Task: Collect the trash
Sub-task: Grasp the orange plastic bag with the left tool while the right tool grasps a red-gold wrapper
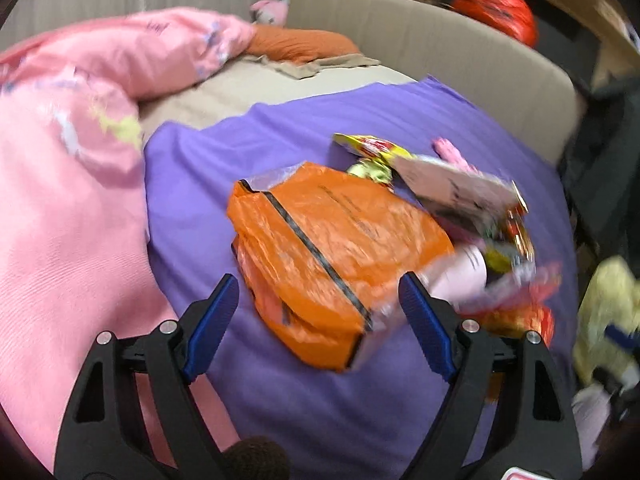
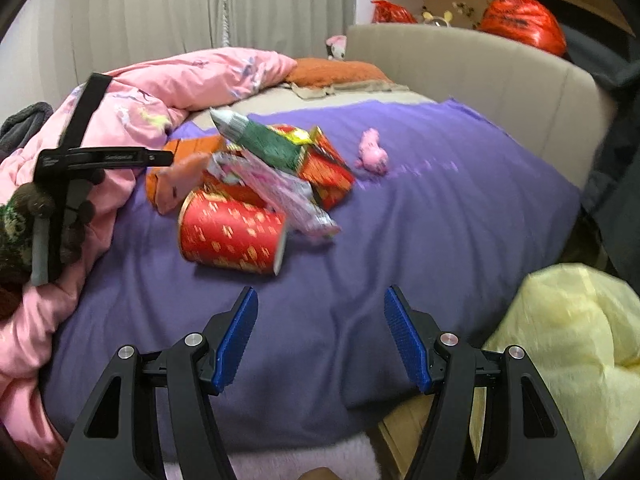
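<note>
A heap of trash lies on the purple blanket (image 2: 440,208) of a bed. Nearest in the left wrist view is an orange plastic package (image 1: 328,256) with a black stripe; my left gripper (image 1: 320,300) hangs open just above its near end, one finger on each side. Behind it lie a white flat wrapper (image 1: 456,188) and yellow-red wrappers (image 1: 372,148). In the right wrist view a red paper cup (image 2: 232,236) lies on its side, with a green packet (image 2: 272,144), a silvery-pink wrapper (image 2: 280,192) and a red-gold packet (image 2: 328,168) behind. My right gripper (image 2: 320,332) is open, short of the cup.
A pink duvet (image 2: 168,92) is bunched on the left, an orange pillow (image 2: 336,72) at the beige headboard (image 2: 480,76). A small pink toy (image 2: 372,152) sits on the blanket. A yellow plastic bag (image 2: 568,344) stands at the right beside the bed. Red bags (image 2: 520,20) sit behind the headboard.
</note>
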The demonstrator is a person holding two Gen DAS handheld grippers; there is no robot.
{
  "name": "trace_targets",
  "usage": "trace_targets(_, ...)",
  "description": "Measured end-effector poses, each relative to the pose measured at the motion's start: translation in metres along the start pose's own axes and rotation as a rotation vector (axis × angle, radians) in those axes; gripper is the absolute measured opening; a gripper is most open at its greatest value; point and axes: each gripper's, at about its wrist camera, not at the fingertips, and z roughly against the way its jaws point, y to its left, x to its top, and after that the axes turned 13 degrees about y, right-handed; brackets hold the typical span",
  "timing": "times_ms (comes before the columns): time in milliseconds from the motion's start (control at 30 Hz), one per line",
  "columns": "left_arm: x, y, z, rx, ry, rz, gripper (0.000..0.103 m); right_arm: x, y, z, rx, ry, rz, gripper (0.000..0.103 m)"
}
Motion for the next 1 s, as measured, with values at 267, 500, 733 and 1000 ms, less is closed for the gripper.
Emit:
trace_targets(267, 0.026, 0.002, -0.015, 0.031, 0.011, 0.044, 0.078, 0.061, 0.005, -0.018, -0.066, -0.065, 0.123, 0.062)
trace_targets(500, 0.019, 0.008, -0.031, -0.009, 0.03, 0.046, 0.071, 0.123, -0.016, -0.072, 0.005, -0.021, -0.017, 0.062)
trace_targets(733, 0.013, 0.016, -0.032, -0.068, 0.066, 0.077, 0.064, 0.149, -0.025, -0.134, -0.002, 0.081, -0.061, 0.037)
trace_targets(1000, 0.009, 0.025, -0.039, -0.047, 0.114, 0.156, 0.048, 0.098, -0.051, -0.087, 0.041, 0.043, -0.126, 0.016)
